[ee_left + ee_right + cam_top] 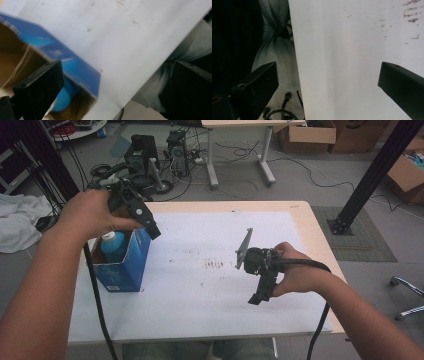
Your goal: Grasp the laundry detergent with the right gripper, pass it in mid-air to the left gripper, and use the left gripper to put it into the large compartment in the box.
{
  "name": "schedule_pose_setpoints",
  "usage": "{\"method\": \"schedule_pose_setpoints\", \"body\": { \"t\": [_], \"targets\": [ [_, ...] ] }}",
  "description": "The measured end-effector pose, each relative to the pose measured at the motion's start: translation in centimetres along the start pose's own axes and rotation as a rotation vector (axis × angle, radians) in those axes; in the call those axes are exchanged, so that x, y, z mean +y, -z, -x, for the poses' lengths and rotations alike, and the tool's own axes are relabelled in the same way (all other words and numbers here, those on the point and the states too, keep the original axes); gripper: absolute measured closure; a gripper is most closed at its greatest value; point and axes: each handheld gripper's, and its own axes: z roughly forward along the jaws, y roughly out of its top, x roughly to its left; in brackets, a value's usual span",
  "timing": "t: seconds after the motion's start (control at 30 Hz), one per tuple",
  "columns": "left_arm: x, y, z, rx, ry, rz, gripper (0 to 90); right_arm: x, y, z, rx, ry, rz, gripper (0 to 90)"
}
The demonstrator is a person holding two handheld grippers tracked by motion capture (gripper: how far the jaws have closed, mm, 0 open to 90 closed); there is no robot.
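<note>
High view: even, soft overhead light, slightly dim and cool, low resolution, only faint shadows on the white tabletop [200,290]. Left gripper view: strong motion blur, the blue box [62,62] smeared, the sheet washed out near white. Right gripper view: sharper, bright flat white sheet, deep black shadow at far left, the near jaws dark and soft.
</note>
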Motion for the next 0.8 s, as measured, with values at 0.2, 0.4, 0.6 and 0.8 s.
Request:
{"method": "schedule_pose_setpoints", "body": {
  "t": [0.2,0.4,0.6,0.8],
  "targets": [
    [1.0,-1.7,2.6,-0.031,-0.188,-0.056,0.1,0.0,0.4,0.3,-0.006,-0.012,0.003,3.0],
    [1.3,-4.0,5.5,-0.052,-0.403,-0.140,0.1,0.1,0.4,0.7,-0.004,-0.004,-0.012,3.0],
    [1.8,-5.2,6.5,-0.080,-0.472,-0.149,0.1,0.1,0.6,1.4,-0.002,-0.008,-0.006,3.1],
    [2.1,-5.7,6.9,-0.077,-0.514,-0.150,0.1,0.1,0.6,1.8,-0.002,-0.014,-0.013,3.1]
  ]
}}
